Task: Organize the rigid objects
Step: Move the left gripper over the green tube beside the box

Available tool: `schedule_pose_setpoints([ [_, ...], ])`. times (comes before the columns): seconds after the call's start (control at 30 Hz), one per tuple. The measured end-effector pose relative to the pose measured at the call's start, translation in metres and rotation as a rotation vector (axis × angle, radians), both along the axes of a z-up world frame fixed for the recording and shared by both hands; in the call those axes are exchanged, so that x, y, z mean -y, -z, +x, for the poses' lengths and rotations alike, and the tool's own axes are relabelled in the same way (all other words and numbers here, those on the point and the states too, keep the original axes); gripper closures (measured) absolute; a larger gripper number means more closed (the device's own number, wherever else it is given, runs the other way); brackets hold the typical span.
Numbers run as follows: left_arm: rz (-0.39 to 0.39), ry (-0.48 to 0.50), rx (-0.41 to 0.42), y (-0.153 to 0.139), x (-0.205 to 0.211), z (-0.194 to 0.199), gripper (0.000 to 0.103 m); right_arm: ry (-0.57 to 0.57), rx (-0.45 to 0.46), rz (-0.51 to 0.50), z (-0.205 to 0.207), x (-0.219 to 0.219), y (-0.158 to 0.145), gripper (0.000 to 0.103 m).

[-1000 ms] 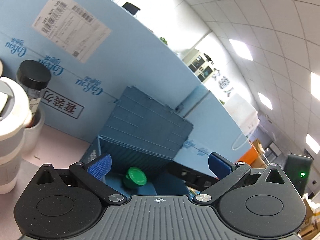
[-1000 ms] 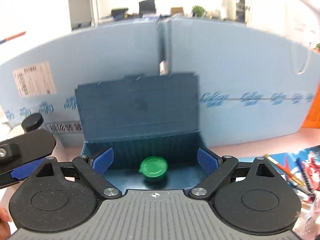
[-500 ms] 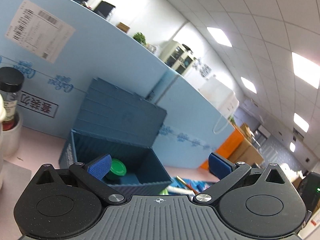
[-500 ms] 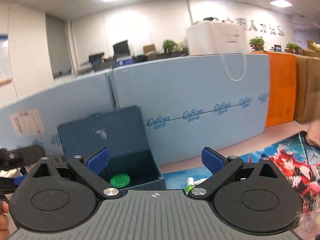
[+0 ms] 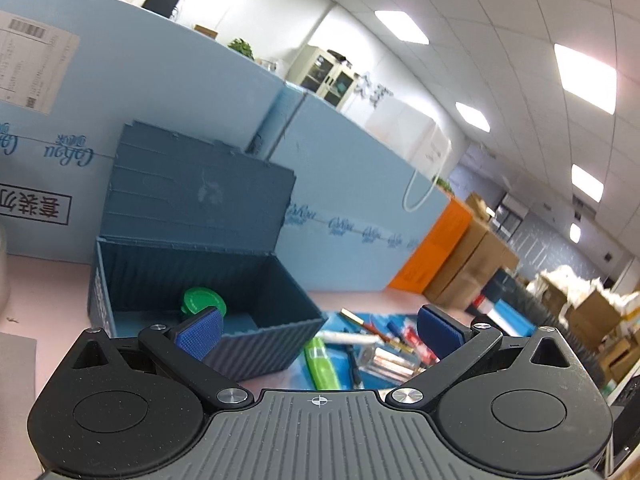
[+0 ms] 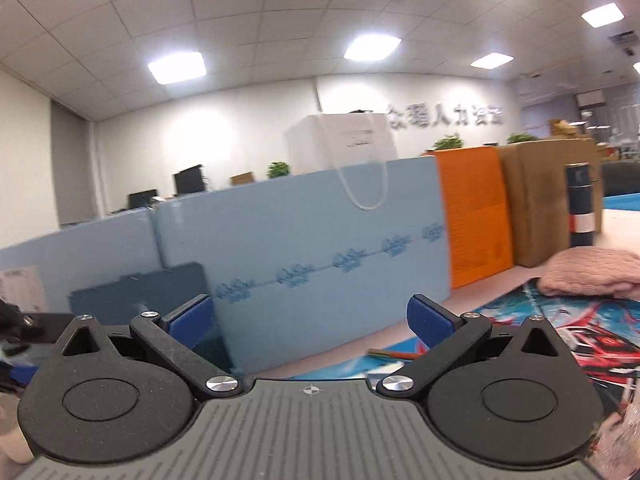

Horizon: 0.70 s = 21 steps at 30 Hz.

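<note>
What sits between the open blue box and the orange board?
Left wrist view: pens and a green marker on a blue mat, between blue box and orange board.

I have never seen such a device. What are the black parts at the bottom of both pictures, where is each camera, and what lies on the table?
Each picture comes from a camera mounted on a hand-held tool, looking forward along its two blue-padded jaws. The left gripper and right gripper are both open and hold nothing. The left view shows an open blue box with a green lid inside, and beside it pens and a green marker on a colourful mat. The right view shows mostly the room.
</note>
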<state>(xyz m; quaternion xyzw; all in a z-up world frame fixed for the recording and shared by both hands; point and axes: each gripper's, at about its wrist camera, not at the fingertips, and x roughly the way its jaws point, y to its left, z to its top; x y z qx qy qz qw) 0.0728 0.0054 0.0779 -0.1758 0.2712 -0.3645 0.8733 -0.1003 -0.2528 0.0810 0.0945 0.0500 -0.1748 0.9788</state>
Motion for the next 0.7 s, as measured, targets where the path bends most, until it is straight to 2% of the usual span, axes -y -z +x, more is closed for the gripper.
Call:
schedule_pose_setpoints([
  [0.07, 0.026, 0.016, -0.001, 0.002, 0.005, -0.001, 0.0, -0.001, -0.025, 0.001, -0.002, 0.003, 0.006, 0.0],
  [0.23, 0.066, 0.051, 0.002, 0.008, 0.017, -0.004, 0.0, -0.042, -0.002, -0.019, -0.012, 0.005, 0.013, 0.0],
  [0.33, 0.069, 0.045, -0.023, 0.014, 0.023, -0.005, 0.0, -0.088, 0.013, -0.062, -0.018, 0.002, 0.019, 0.0],
  [0.43, 0.109, 0.032, -0.044, 0.023, 0.032, -0.009, 0.0, -0.142, 0.013, -0.079, -0.018, 0.002, 0.026, 0.0],
  [0.57, 0.148, 0.045, -0.077, 0.037, 0.042, -0.009, 0.0, -0.187, 0.008, -0.072, -0.014, 0.002, 0.036, 0.0],
  [0.7, 0.185, 0.024, -0.105, 0.053, 0.047, -0.004, 0.0, -0.167, -0.007, -0.029, -0.012, 0.012, 0.046, 0.0],
])
